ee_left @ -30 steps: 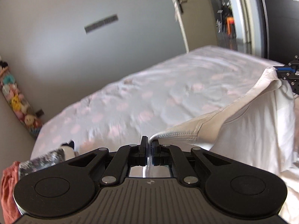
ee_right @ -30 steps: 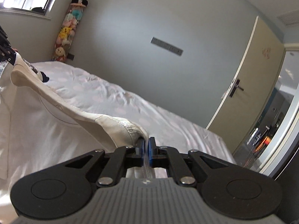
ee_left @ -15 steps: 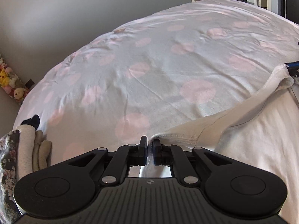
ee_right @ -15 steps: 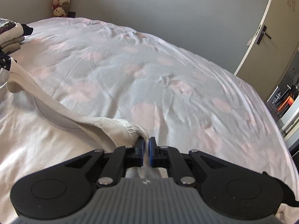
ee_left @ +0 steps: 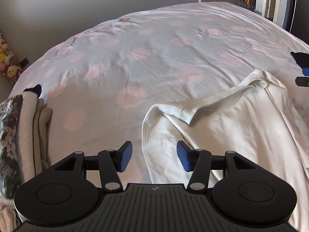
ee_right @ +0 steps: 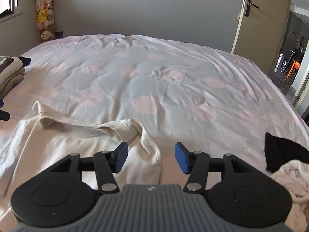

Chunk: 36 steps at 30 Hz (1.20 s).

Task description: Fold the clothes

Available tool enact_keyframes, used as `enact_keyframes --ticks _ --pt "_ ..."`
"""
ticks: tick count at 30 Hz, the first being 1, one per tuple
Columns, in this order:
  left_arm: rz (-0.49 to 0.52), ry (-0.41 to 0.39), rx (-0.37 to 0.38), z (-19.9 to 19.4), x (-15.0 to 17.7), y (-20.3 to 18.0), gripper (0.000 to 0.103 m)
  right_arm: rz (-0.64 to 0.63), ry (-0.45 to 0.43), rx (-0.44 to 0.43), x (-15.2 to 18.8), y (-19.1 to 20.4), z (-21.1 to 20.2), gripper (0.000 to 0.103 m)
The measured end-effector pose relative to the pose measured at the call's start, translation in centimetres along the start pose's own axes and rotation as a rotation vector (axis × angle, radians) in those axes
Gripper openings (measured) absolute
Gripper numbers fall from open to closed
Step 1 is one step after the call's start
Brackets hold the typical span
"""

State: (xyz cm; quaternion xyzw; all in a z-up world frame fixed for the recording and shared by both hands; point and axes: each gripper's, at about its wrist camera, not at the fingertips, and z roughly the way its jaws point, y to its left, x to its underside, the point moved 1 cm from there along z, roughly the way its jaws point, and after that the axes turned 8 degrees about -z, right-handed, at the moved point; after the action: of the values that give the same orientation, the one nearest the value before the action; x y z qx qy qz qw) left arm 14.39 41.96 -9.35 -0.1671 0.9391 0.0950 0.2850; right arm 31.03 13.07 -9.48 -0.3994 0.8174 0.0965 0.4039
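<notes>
White shirt (ee_left: 222, 127) flat, collar toward wall.

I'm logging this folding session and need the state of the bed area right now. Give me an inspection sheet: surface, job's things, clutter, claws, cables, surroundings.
Surface: bed with pink-dotted duvet, wrinkled.
Job's things: white T-shirt lying on the duvet, neckline away from the claws, shoulders rumpled.
Clutter: stack of folded clothes at the left; black garment and crumpled white garment at the right.
Claws: left claw open, empty, over the shirt's left shoulder; right claw open, empty, over the other shoulder.
Cables: nothing seen.
Surroundings: grey wall, hanging column of plush toys, door ajar.
</notes>
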Motion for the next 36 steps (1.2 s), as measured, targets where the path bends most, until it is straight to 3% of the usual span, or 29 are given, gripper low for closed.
enact_keyframes --ticks 7,15,17,18,19,20,21,28,36 --pt "-0.200 0.077 0.045 -2.1 6.1 1.9 0.048 0.134 -0.013 0.058 7.5 1.1 -7.3 0.058" --pt "-0.399 0.157 0.064 -1.1 9.1 2.7 0.047 0.283 -0.012 0.123 13.7 1.0 -7.7 0.057" --pt "-0.440 0.177 0.086 -0.9 9.5 2.8 0.032 0.294 -0.016 0.114 14.1 0.7 -7.0 0.057" --pt "-0.455 0.185 0.094 -0.8 9.6 2.8 0.017 0.290 -0.023 0.115 14.2 0.5 -6.7 0.057" --pt "-0.475 0.189 0.100 -0.7 9.8 2.7 0.007 0.286 -0.030 0.117 14.3 0.3 -6.4 0.057" --pt "-0.484 0.189 0.110 -0.7 9.8 2.6 0.005 0.277 -0.036 0.132 14.3 0.1 -6.1 0.057" --pt "-0.476 0.178 0.105 -0.9 9.6 2.4 0.001 0.271 -0.037 0.145 14.3 0.0 -5.8 0.057" --pt "-0.384 0.080 0.012 -3.3 5.5 3.6 0.000 0.294 -0.044 0.140 14.3 -0.9 -5.2 0.057" --pt "-0.237 0.016 -0.241 -3.6 -0.7 8.8 0.000 0.274 -0.038 0.125 14.2 -0.5 -4.5 0.057"
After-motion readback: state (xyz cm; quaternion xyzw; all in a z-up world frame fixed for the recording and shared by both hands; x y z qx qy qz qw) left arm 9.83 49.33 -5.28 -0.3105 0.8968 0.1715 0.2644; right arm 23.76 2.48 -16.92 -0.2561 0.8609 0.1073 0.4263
